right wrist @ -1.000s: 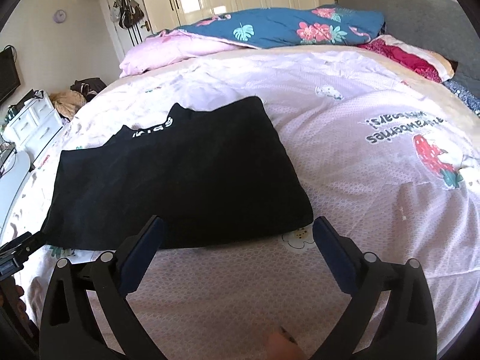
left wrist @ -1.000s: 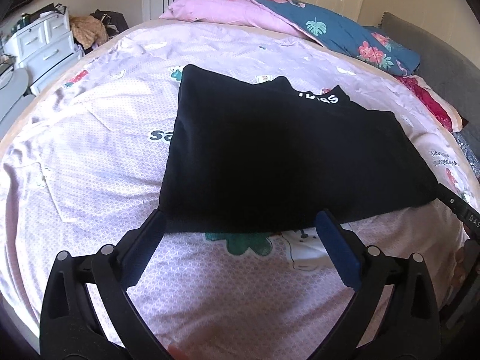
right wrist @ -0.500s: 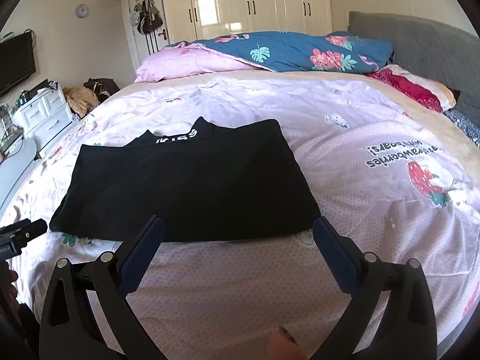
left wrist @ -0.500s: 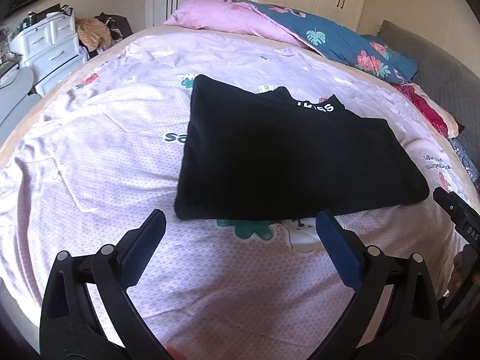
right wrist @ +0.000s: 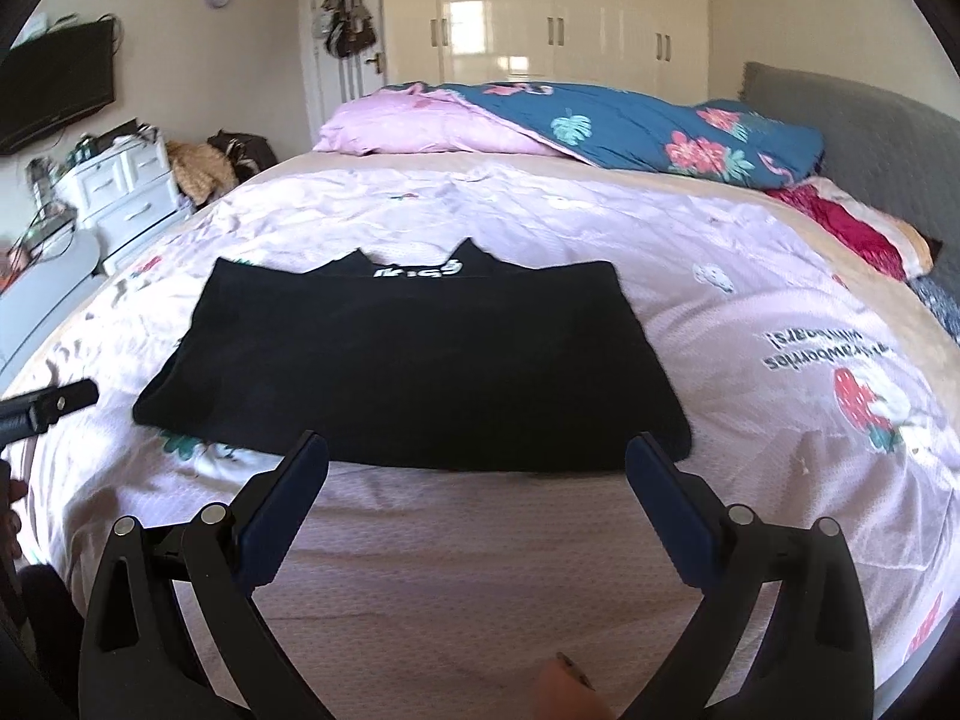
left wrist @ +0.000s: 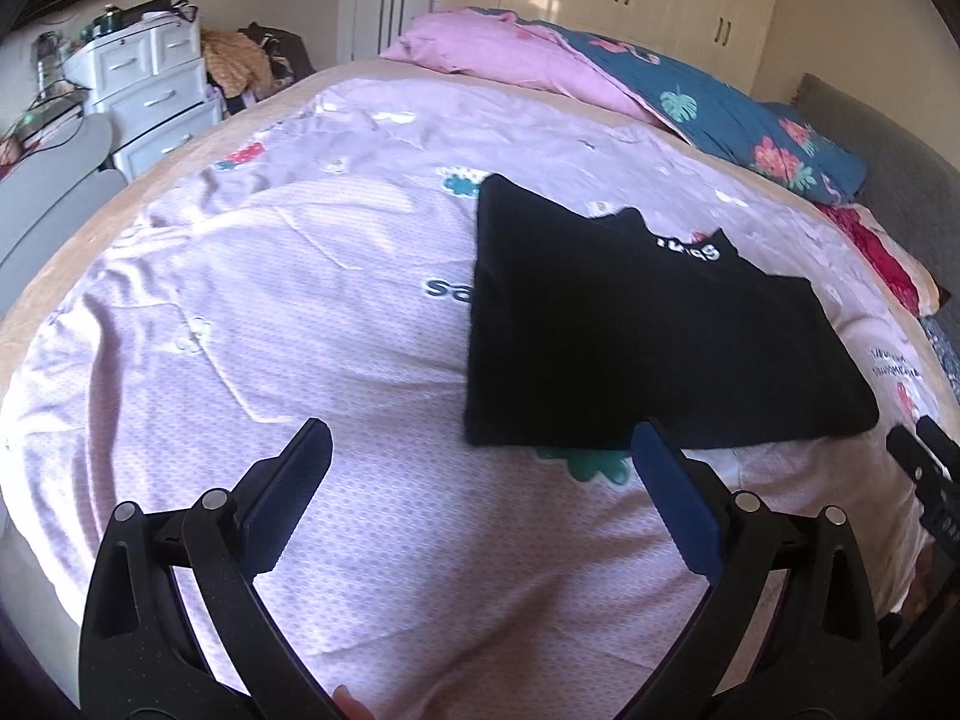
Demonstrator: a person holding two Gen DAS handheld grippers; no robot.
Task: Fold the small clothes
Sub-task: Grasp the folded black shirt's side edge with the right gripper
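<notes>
A black garment (left wrist: 630, 336) lies folded flat on the pink printed bedsheet (left wrist: 300, 300), white lettering at its far edge. It also shows in the right wrist view (right wrist: 420, 360), as does the sheet (right wrist: 750, 360). My left gripper (left wrist: 480, 438) is open and empty, hovering short of the garment's near left corner. My right gripper (right wrist: 477, 450) is open and empty, just short of the garment's near edge. Each gripper's tip shows at the other view's edge: the right one on the right of the left wrist view, the left one on the left of the right wrist view.
A blue floral duvet (right wrist: 630, 126) and pink pillow (right wrist: 420, 126) lie at the far side of the bed. A grey headboard (right wrist: 870, 138) stands to the right. White drawers (left wrist: 150, 90) stand left of the bed, wardrobes (right wrist: 570, 18) behind.
Both grippers have pulled back and lifted away from the garment; it now lies farther off. The left wrist view has swung left. Both stay open.
</notes>
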